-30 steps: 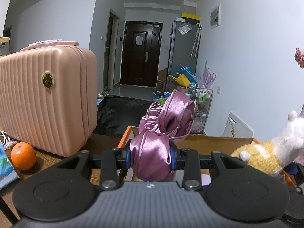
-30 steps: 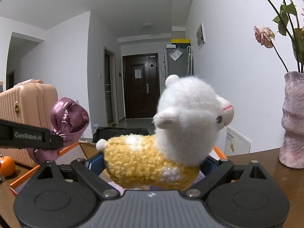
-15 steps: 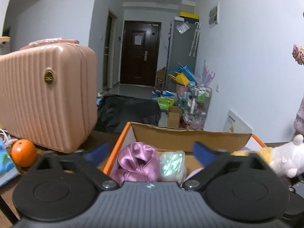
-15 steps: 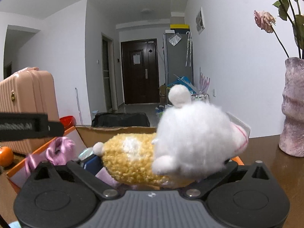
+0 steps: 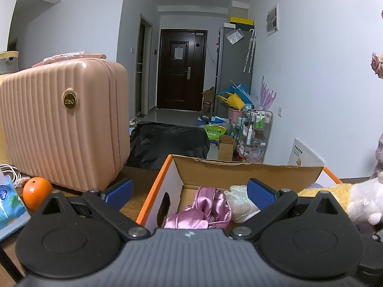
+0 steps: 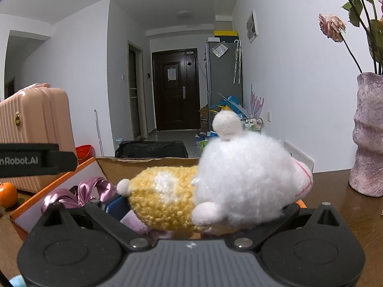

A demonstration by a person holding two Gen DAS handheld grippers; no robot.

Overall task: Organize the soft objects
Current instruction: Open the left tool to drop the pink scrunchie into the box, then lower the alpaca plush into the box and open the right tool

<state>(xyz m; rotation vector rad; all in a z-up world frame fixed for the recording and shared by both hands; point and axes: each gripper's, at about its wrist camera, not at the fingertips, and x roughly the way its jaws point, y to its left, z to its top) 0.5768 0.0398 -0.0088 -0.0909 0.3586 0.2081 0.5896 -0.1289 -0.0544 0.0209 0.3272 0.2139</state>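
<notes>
An orange-rimmed cardboard box (image 5: 155, 186) stands on the wooden table. Inside it lie a purple satin cloth (image 5: 201, 208) and a pale soft bundle (image 5: 240, 202). My left gripper (image 5: 190, 191) hovers over the box's near left corner, open and empty, one pad outside the box wall. A yellow-and-white plush animal (image 6: 215, 181) lies on its side across the box's right end, between the wide-spread fingers of my right gripper (image 6: 204, 205), which is open. The plush hides the right pad. The same plush (image 5: 347, 196) shows at the right edge of the left wrist view.
A pink ribbed suitcase (image 5: 64, 129) stands left of the box, with an orange (image 5: 36, 191) and a blue tissue pack (image 5: 9, 205) in front of it. A purple vase (image 6: 368, 138) with dried roses stands on the table at the right. The left gripper's side (image 6: 36, 160) crosses the right wrist view.
My left gripper opened and the purple cloth dropped from it into the box. The plush tipped from upright onto its side and sank lower as the right jaws spread.
</notes>
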